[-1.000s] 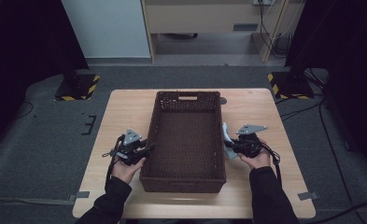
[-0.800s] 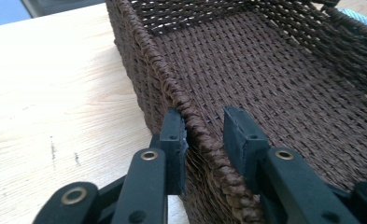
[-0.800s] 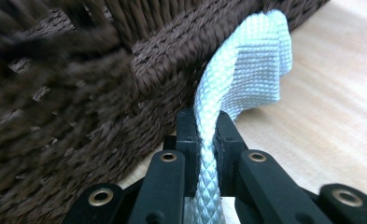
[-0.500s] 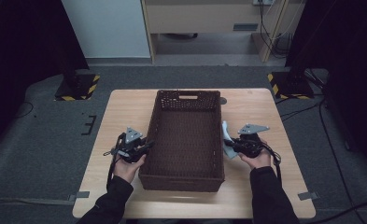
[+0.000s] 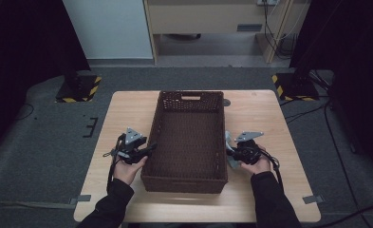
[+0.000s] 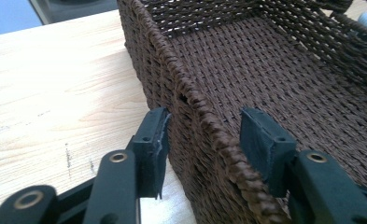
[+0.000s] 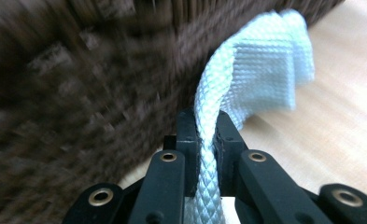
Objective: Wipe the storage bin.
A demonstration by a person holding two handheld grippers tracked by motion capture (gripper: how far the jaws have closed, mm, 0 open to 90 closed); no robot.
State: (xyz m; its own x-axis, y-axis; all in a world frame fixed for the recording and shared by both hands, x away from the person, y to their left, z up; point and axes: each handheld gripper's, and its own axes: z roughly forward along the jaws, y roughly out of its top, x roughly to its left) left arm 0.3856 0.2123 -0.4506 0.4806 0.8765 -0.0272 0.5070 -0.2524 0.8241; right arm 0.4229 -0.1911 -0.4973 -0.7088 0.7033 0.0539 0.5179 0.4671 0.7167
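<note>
Wooden table (image 5: 127, 109) | left gripper (image 6: 204, 140) jaws just opened, straddling basket (image 5: 189, 137) wall | right gripper (image 7: 205, 135) clamps cloth (image 7: 260, 74)

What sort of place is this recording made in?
Probably a lab recording bay: a light wooden table on grey carpet, dark curtains at both sides, hazard-striped stand bases and loose cables on the floor.

We are recording in a lab: dark curtains (image 5: 27, 42), hazard-taped stand bases (image 5: 77, 89), floor cables (image 5: 317, 107), lone bench (image 5: 127, 114).
</note>
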